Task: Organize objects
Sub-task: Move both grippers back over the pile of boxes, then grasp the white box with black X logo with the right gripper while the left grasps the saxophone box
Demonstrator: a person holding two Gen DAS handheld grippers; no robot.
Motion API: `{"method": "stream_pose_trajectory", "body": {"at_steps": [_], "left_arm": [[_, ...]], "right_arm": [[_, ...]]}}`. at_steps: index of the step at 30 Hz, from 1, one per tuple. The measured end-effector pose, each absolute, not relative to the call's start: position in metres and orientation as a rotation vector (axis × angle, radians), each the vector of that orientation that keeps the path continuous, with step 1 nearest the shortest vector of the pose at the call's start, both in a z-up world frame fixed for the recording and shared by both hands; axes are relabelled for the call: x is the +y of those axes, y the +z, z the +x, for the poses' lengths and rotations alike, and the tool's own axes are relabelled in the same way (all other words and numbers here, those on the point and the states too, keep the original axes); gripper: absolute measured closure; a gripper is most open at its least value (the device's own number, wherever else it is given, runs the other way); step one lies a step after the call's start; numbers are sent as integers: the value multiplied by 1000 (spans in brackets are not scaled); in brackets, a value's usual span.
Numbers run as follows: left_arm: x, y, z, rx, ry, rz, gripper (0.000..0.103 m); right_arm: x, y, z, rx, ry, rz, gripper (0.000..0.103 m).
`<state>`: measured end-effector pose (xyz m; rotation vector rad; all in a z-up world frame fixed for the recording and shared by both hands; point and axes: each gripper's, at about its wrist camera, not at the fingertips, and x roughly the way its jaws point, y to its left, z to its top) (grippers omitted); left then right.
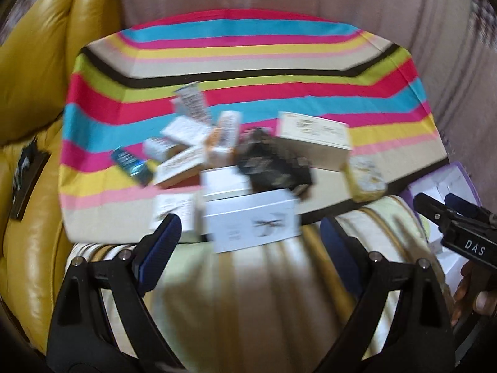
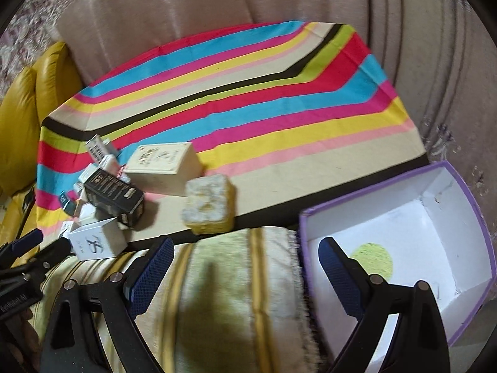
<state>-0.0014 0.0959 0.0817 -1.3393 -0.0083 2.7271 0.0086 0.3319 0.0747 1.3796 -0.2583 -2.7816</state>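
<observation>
Striped cloth [image 2: 279, 118] over a low surface, pale curtain [image 2: 186, 6] behind, yellow leather seat [image 1: 28, 93] to the left. Left gripper [image 1: 248, 242] empty, jaws wide apart, above a cream fringed throw [image 2: 236, 279]. Right gripper [image 2: 245, 267] likewise empty and agape, right finger over an open purple-edged box [image 2: 475, 217] with a green disc [image 2: 372, 258] inside. Further out, near the cloth's front edge: white box [image 1: 251, 220], black box [image 2: 115, 192], cream box [image 2: 164, 164], yellowish block [image 2: 208, 202], plus smaller packets, blurred.

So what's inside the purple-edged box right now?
The purple-edged box holds no items: only its white interior with a round yellow-green patch on the floor. The right gripper finger covers part of the near floor.
</observation>
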Motion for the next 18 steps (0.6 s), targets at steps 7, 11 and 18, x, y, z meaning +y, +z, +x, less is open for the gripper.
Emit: {"method": "stream_pose_trajectory", "body": {"at_steps": [7,11,18], "left_arm": [[26,69,-1,-181,2740,-1417,11],[5,60,-8,-248,2710,-1454,11],[12,41,-31,-226,2622,-1549,15]], "right_arm": [[294,75,1,-191,-2714,1372,7],[270,74,-2,-152,-2662,1372,7],[222,73,-4,-46,-2574,1361,6]]}}
